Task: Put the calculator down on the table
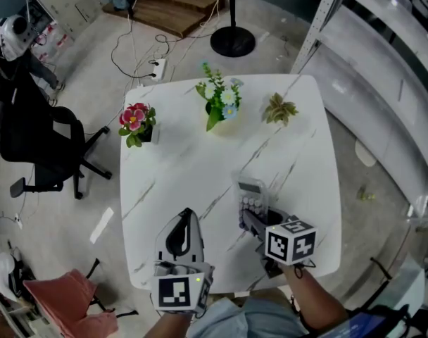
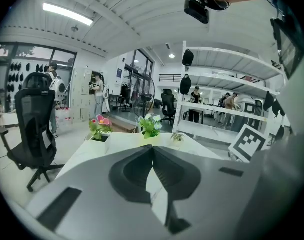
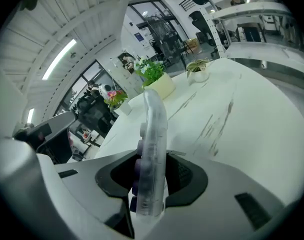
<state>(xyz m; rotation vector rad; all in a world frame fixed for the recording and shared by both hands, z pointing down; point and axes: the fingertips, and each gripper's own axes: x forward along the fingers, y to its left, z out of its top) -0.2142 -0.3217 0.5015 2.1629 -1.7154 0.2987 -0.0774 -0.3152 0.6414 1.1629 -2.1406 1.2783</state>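
a white marble-look table [image 1: 200, 167] is seen from above, its near half mostly bare. a black office chair [image 1: 38, 143] is parked off its left edge. the right gripper [image 1: 253, 220] is clamped on the calculator [image 1: 250, 194], pinched across key face and back and seen edge-on in the right gripper view [image 3: 153, 149]. it is held over the near right part of the table, key face partly up. whether its far end touches the top cannot be told. the left gripper [image 1: 185, 220] is closed on nothing over the near left part, well apart from the calculator. three small potted plants [image 1: 219, 101] are lined along the far side, well clear.

the put-down is judged as in hand, not finished. the far end should be lowered onto bare table first and the body laid down low. the jaws should be spread only once it is borne. a tilted release would likely let the light plastic body flop or slide. the gripper should be drawn straight back so nothing is dragged.
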